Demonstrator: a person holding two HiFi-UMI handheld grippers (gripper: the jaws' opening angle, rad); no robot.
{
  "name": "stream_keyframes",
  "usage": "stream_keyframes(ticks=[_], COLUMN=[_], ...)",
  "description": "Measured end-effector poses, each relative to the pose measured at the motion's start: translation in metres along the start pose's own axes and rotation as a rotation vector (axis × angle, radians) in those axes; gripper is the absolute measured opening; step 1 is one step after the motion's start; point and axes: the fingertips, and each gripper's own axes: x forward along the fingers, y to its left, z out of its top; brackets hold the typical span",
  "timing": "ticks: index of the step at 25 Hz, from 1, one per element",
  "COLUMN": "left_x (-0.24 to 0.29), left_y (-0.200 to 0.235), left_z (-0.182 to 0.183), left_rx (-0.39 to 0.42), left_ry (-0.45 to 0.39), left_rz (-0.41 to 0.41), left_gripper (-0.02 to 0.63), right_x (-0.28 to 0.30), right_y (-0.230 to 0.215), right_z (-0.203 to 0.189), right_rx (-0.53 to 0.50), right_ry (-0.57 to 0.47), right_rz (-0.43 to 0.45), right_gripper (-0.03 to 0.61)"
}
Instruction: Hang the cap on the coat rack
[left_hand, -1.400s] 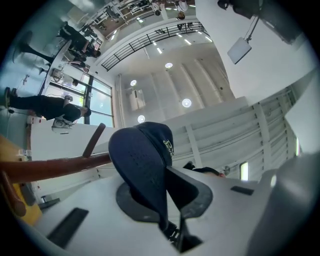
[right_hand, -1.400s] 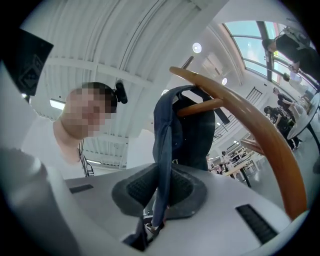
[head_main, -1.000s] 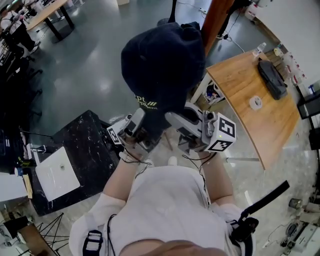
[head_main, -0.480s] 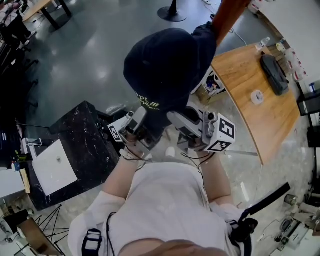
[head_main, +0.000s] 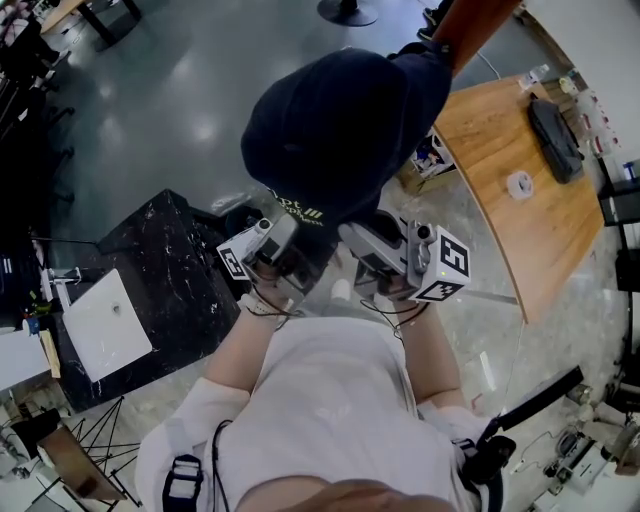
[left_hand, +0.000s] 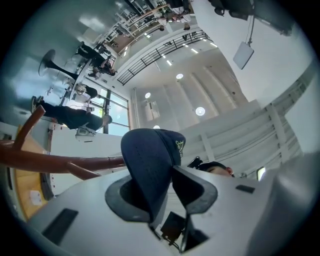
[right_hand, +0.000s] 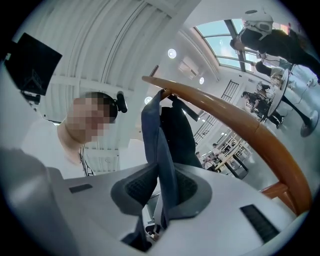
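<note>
cap (head_main: 340, 130): brim toward person (head_main: 330, 400) | left tongs (left_hand: 162, 192): opening, brim between | right tongs (right_hand: 162, 187): clamped on cap

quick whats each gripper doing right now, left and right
Left gripper: jaws opening, cap brim between them, one pad clear of it.
Right gripper: closed on the cap's fabric.

Your shirt (head_main: 320, 400): white, short sleeves. Black buckled strap (head_main: 180, 485) on your left shoulder, wider black strap (head_main: 500, 440) at right. Thin black cable (head_main: 218, 460) down shirt front. Right gripper (right_hand: 162, 187): grey shell, black-and-white marker cube (head_main: 443, 266).
</note>
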Motion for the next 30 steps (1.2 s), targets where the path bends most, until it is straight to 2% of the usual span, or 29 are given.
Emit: stream_keyframes(ticks=[5,11,16,24,28,30], left_x=[-0.020,-0.047,-0.062,-0.072,-0.079,-0.080], left_y=[0.022,0.042,0.051,0.059,0.061,0.060], left_z=[-0.004,0.002,0.005,0.004,0.005,0.005], left_rx=[-0.011,-0.058,-0.065,-0.061,-0.054,-0.046], left_ry=[-0.022,-0.104,-0.144,-0.146,-0.162,-0.166], left_rz=[0.101,0.192,0.233,0.262,0.290,0.300], left_gripper=[0.141,0.140,0.140,0.125,0.076,0.054], right_x=[-0.014,-0.038,-0.060,-0.084,-0.083,-0.079], right_y=[-0.009,-0.024,-0.035,-0.062,-0.072,-0.073], right_z=[0.001,-0.001,-0.005,-0.046,-0.074,-0.084], right_rx=[0.033,0.089,0.117,0.186,0.186,0.182], right_ry=[-0.055,-0.117,-0.150,-0.112,-0.020,0.028], right_rz=[-0.019,-0.054,-0.100,-0.252,-0.318,-0.325], right_gripper=[0.057,0.075,0.077,0.075,0.075,0.074])
